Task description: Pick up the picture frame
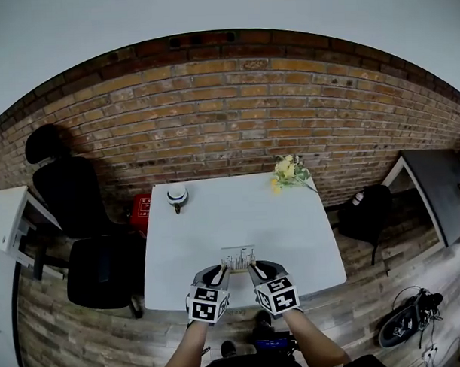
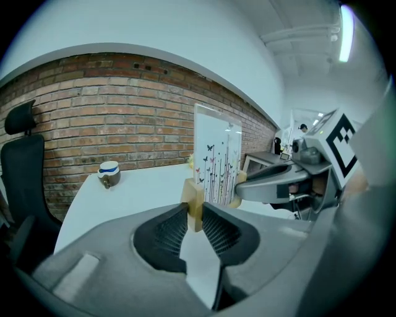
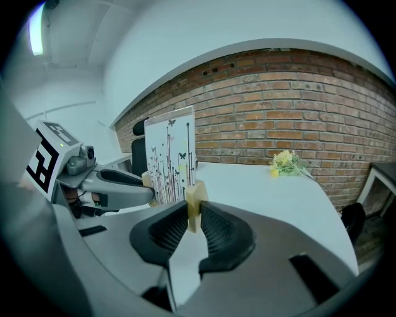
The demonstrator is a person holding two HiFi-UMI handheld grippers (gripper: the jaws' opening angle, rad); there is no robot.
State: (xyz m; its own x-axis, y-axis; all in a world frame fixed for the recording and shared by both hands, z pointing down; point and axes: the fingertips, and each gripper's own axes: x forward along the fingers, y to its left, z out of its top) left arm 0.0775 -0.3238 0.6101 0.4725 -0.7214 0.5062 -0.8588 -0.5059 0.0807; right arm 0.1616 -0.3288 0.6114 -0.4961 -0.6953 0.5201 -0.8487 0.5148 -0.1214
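The picture frame point(image 1: 239, 258) is a clear upright panel printed with butterflies and stems, standing on two pale wooden feet near the front edge of the white table point(image 1: 216, 217). My left gripper point(image 1: 221, 272) is shut on the left wooden foot point(image 2: 194, 201). My right gripper point(image 1: 253, 271) is shut on the right wooden foot point(image 3: 196, 199). The printed panel point(image 2: 216, 162) rises between the two grippers, and in the right gripper view the picture frame point(image 3: 171, 155) stands left of the jaws. Each gripper view shows the other gripper across the frame.
A small cup point(image 1: 177, 195) sits at the table's back left and a bunch of yellow flowers point(image 1: 289, 172) at the back right. A black office chair point(image 1: 89, 236) stands left of the table, a dark bag point(image 1: 365, 212) right of it. A brick wall point(image 1: 235, 111) runs behind.
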